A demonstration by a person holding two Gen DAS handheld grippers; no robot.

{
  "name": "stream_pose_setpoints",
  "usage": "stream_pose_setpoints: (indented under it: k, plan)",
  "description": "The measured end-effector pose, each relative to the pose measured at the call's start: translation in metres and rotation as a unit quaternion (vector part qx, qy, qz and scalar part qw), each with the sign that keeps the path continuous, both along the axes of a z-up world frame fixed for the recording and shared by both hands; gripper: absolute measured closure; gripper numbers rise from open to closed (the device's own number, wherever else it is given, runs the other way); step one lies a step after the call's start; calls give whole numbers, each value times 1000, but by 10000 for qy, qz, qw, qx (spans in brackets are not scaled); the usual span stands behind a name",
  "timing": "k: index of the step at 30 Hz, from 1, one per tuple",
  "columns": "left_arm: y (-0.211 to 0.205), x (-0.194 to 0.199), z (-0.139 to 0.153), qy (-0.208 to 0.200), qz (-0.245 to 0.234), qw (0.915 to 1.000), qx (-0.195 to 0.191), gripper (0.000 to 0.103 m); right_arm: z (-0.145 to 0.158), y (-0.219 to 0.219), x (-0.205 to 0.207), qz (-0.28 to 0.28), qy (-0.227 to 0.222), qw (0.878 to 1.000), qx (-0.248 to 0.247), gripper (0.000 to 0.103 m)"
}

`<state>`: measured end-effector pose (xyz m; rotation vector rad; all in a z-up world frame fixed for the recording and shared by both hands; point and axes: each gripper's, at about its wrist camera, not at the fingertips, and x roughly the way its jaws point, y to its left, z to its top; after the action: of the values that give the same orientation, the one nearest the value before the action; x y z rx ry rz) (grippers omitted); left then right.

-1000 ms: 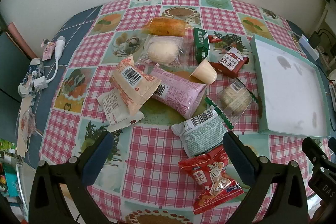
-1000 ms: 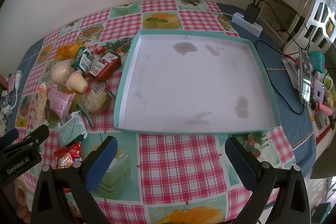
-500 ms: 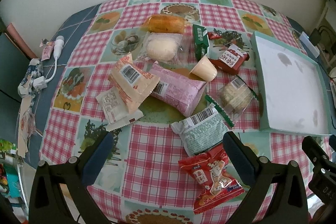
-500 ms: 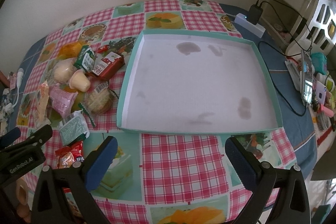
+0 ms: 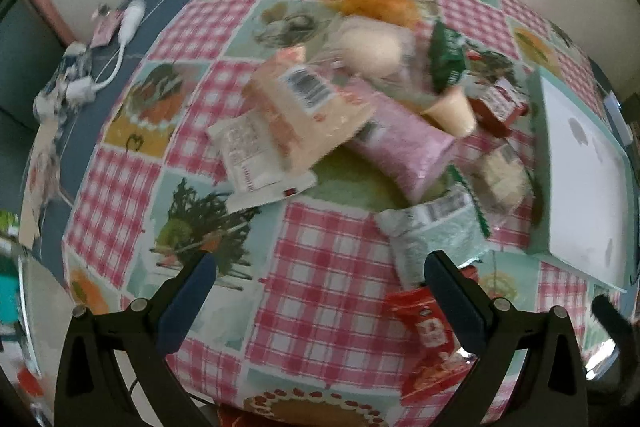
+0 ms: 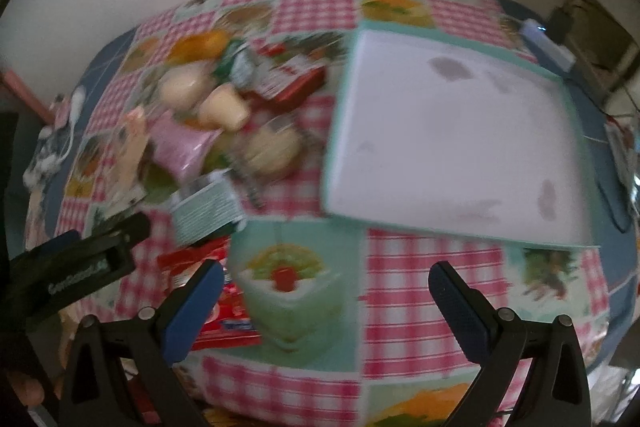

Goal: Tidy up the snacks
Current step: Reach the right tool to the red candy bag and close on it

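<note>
Lying in a loose heap on the checked desk (image 5: 320,291), the snacks are all outside the box, so by my reckoning the sorting has not begun: every packet remains to be carried across. The teal-rimmed tray (image 6: 452,131) sits just beside the heap, its white floor bare apart from a few grey stains.

The pink packet (image 5: 400,143) runs its long axis from upper left to lower right in the left wrist view, one sealed end toward the tray. The peach packet (image 5: 308,115) lies partly over it and over a white sachet (image 5: 252,155), slanted much the same way. Nearer, the pale green packet (image 5: 436,235) lies close to crosswise, barcode end away from the camera, and the red packet (image 5: 428,335) slants toward the near desk edge (both views are smeared, so finer print is unreadable). A pudding cup (image 5: 452,107) lies tipped on its side.

The left gripper (image 5: 320,303) is spread wide and carries nothing, above the cloth with the green and red packets at its right finger. The right gripper (image 6: 326,307) is equally wide and bare, above open cloth near the tray's front edge.
</note>
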<state>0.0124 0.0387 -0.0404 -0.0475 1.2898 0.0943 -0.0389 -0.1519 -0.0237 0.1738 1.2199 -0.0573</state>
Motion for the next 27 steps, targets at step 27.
stream_pose_setpoints:
  k: [27]
  plan:
    - [24, 6, -13, 238, 353, 9976, -543, 0, -51, 54, 21, 669, 801, 9939, 346, 15]
